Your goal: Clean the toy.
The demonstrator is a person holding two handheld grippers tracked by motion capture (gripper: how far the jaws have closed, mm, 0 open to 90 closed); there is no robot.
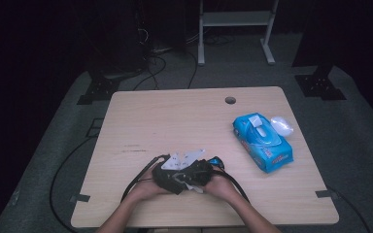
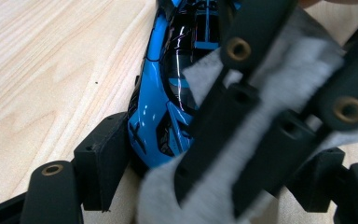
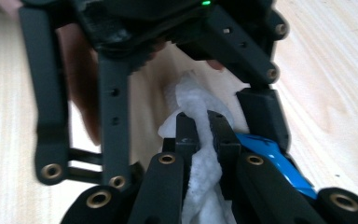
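Dark room, pale desk (image 1: 141,121): near its front edge the left claw (image 2: 121,172) holds the blue toy car (image 2: 156,116) steady. Right claw (image 3: 204,135), closed on the white wipe (image 3: 200,177), should rub gently along the car body.

Dark room, grey floor (image 1: 43,145), white frame (image 1: 235,19)

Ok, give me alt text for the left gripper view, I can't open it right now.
A blue toy car sits between the left gripper's black jaws on the wooden table. The right gripper reaches across it, pressing a white wipe onto the car.
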